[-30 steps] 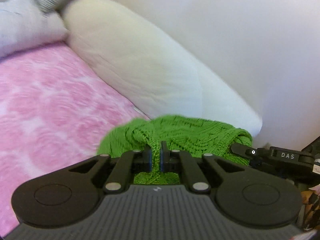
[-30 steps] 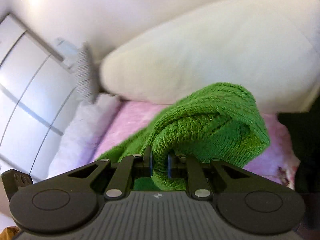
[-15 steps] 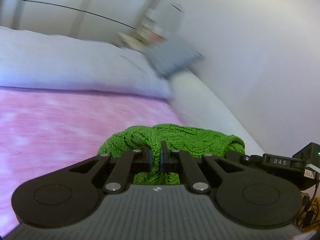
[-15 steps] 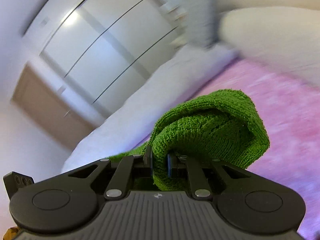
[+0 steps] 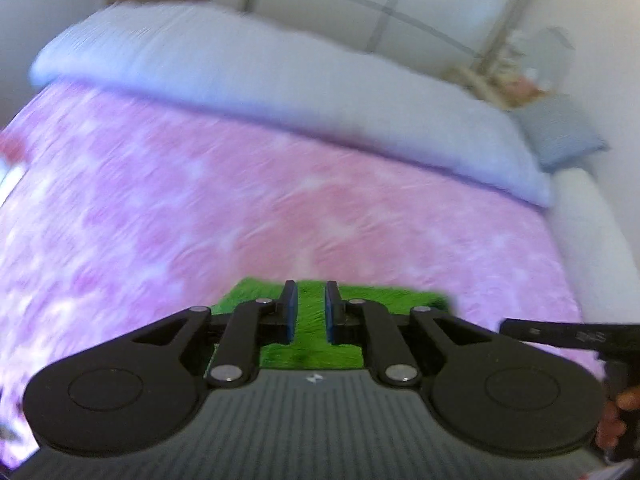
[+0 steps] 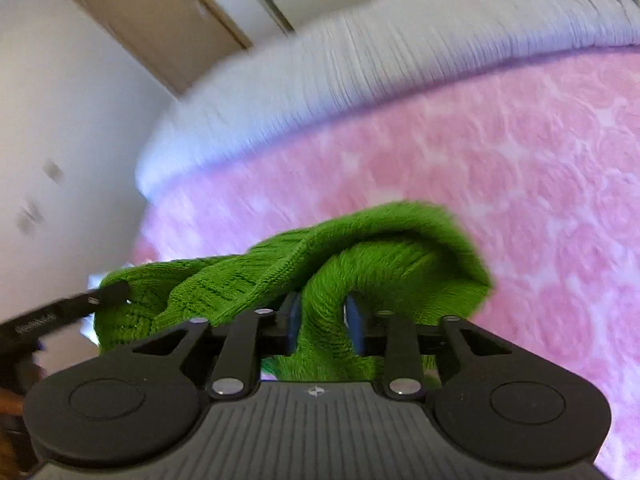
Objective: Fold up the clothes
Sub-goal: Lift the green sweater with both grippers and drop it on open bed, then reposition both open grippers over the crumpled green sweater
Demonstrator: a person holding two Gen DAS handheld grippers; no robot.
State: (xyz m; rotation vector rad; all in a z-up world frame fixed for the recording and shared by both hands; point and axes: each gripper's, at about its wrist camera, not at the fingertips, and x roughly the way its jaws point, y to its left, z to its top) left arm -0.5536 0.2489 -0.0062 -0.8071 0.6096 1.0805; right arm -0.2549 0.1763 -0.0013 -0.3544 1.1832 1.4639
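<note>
A green knitted sweater (image 6: pixel 400 240) hangs bunched over my right gripper (image 6: pixel 322 316), above the pink bedspread (image 6: pixel 520 160). A thick fold of it runs between the right jaws, which are opening. In the left wrist view the sweater (image 5: pixel 392 298) shows as a flat green patch just past my left gripper (image 5: pixel 307 308). The left jaws are opening slightly, their blue pads bare, with green visible through the narrow gap. Each view catches the other gripper at its edge: the right gripper (image 5: pixel 568 334) and the left gripper (image 6: pixel 64 310).
A rolled white duvet (image 5: pixel 280 72) lies along the far side of the bed. A grey cushion (image 5: pixel 560 132) and a white bolster (image 5: pixel 592 232) sit at the right. Wardrobe doors (image 5: pixel 400 0) stand behind, and a door (image 6: pixel 160 20) is in the wall. A hand (image 5: pixel 616 420) holds the right gripper.
Both grippers swung from the white bolster side across the bed and now tip down over the pink cover. Both pairs of jaws have parted, the right widely. The sweater has dropped lower at the left gripper.
</note>
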